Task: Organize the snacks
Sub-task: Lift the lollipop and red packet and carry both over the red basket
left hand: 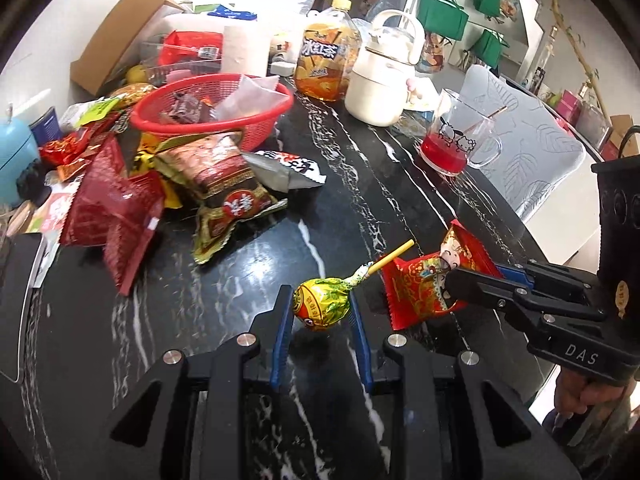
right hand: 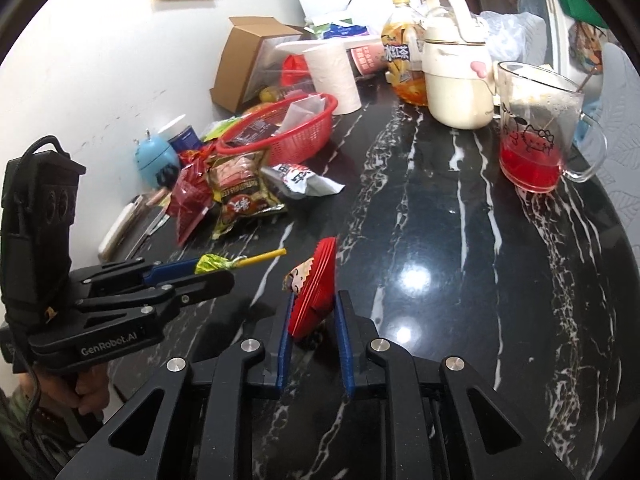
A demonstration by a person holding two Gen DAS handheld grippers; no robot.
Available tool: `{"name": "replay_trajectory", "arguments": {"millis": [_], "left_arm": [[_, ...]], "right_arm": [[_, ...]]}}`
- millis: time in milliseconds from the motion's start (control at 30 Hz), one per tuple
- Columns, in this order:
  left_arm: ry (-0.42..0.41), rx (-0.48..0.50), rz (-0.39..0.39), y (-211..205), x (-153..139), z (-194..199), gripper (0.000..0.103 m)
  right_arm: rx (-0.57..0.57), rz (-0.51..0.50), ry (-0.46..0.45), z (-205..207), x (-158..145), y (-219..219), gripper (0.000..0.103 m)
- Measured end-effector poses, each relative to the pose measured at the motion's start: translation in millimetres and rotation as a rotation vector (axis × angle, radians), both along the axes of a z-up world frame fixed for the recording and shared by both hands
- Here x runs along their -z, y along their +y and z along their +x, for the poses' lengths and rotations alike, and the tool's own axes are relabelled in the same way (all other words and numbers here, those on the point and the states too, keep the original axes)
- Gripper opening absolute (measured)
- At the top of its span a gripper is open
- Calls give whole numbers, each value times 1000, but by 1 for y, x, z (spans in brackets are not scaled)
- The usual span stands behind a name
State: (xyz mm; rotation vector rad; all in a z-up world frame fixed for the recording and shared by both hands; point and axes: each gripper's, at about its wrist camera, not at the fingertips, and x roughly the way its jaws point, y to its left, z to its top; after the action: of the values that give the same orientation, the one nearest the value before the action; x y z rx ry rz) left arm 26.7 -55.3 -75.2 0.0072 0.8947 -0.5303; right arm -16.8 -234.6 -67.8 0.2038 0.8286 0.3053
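My left gripper (left hand: 320,312) is closed around a yellow-wrapped lollipop (left hand: 322,306) with a yellow stick, just above the black marble table (left hand: 248,280); it also shows in the right wrist view (right hand: 216,264). My right gripper (right hand: 314,312) is shut on a red snack packet (right hand: 316,284) held on edge; the packet also shows in the left wrist view (left hand: 424,284). A red basket (left hand: 212,110) with a few snacks stands at the back left. A pile of snack packets (left hand: 168,184) lies in front of it.
An iced-tea bottle (left hand: 328,60), a cream kettle (left hand: 380,80) and a glass mug with red liquid (left hand: 460,140) stand at the back right. A cardboard box (left hand: 116,32), paper roll (left hand: 244,48) and blue pot (left hand: 12,152) crowd the left. A chair (left hand: 532,140) is beyond the table edge.
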Motion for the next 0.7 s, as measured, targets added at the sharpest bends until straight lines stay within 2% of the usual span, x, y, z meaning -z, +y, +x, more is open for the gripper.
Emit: {"name": "replay_trajectory", "arguments": {"millis": [200,500,700], "left_arm": [[-1,-15,-12,12,-3,1,27],[-18,-44,-42,25,-16,8,27],[-48,-56,-65,30,-31,17,27]], "right_arm": [[-4,-39,-12,1,-9,11,19],[-42,11,-13,10,-14,22,17],[-60,-4,-38,19,-27,29,17]]}}
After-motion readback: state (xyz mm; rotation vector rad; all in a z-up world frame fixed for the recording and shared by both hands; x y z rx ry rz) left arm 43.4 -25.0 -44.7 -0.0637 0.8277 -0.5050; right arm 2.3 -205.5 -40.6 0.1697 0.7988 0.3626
